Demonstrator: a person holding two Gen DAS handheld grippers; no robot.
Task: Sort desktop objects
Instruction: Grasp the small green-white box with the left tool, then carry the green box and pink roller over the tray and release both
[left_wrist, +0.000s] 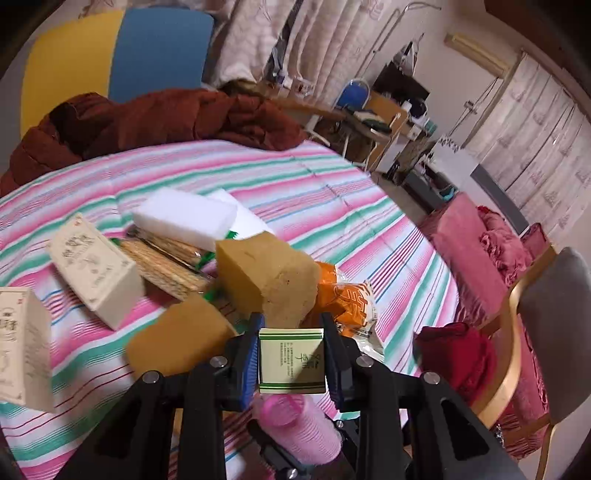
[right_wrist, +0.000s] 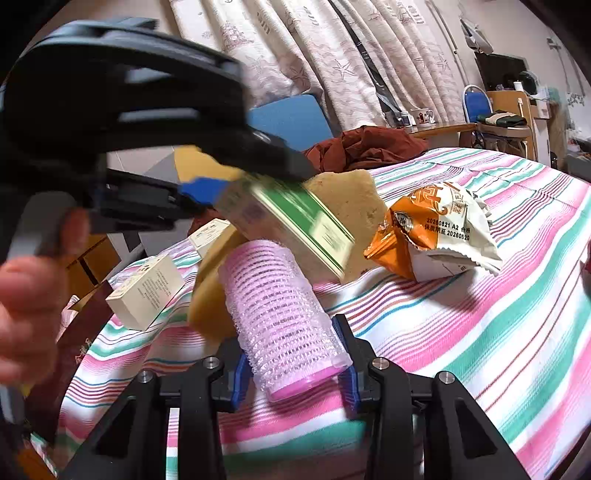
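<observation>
Striped cloth (left_wrist: 332, 192) in pink, green and white covers the round table, its weave lightly creased, with pale patterned curtains (right_wrist: 314, 48) hanging behind and a rumpled rust-brown jacket (left_wrist: 177, 118) heaped at the far edge.

Near the middle lies a loose pile: a white foam block (left_wrist: 184, 218) with crisp edges, flat packets of ridged crackers (left_wrist: 166, 262) under it, two cream cardboard boxes (left_wrist: 96, 269) lying tilted to the left, and two porous yellow-brown sponges. The larger sponge (left_wrist: 266, 280) is chunky with a rough, crumbly face; the smaller sponge (left_wrist: 177, 332) is rounded and sits just beside it. A crinkled orange-and-white snack packet (right_wrist: 432, 229) with a serrated seal rests to the right of the sponges.

The left gripper (left_wrist: 291, 354) is clamped on a small green-striped box (left_wrist: 291, 360), a smooth card carton with printed text, its blue pads pressing both side faces; in the right wrist view this box is held above the cloth, blurred, over the pile.

The right gripper (right_wrist: 295, 362) is closed around a pink hair roller (right_wrist: 280, 317), a translucent plastic cylinder ringed with bristly ridges, gripped near its solid pink end and pointing toward the sponges. It sits directly below the striped box.
</observation>
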